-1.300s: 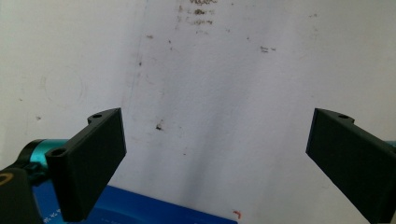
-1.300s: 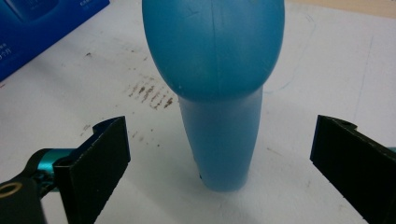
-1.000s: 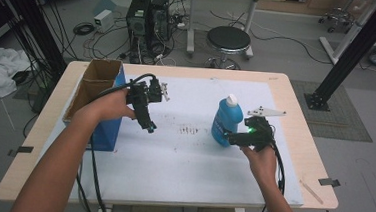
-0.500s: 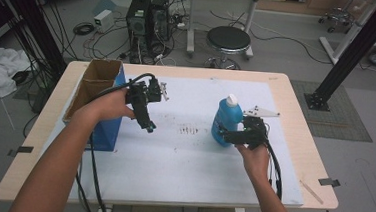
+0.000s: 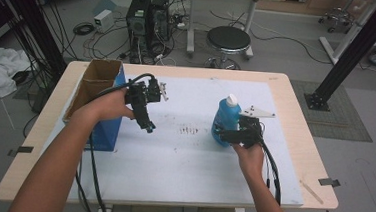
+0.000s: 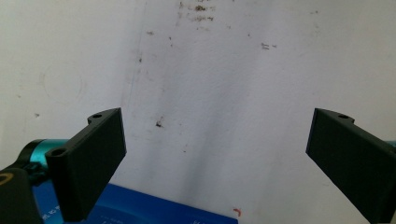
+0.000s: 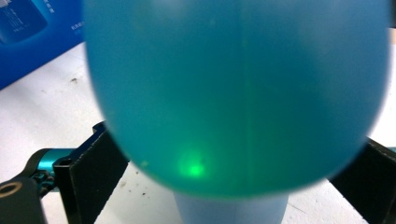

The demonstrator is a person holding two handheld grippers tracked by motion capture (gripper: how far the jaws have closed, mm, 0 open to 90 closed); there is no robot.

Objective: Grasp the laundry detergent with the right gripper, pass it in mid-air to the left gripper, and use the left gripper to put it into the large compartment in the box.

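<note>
Box (image 5: pixel 98 102) stands at table's (image 5: pixel 295 113) left, bottle (image 5: pixel 225 119) at right.

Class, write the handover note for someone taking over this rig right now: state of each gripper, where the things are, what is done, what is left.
Right gripper: jaws stand either side of the blue bottle; whether they already press it cannot be told. The bottle stands upright on the white mat, white cap on.
Left gripper: open, empty, held above the mat beside the open blue box at the table's left edge.
Done: right gripper brought up to the bottle.
Left, probably: close on the bottle, lift it and carry it toward the box.
</note>
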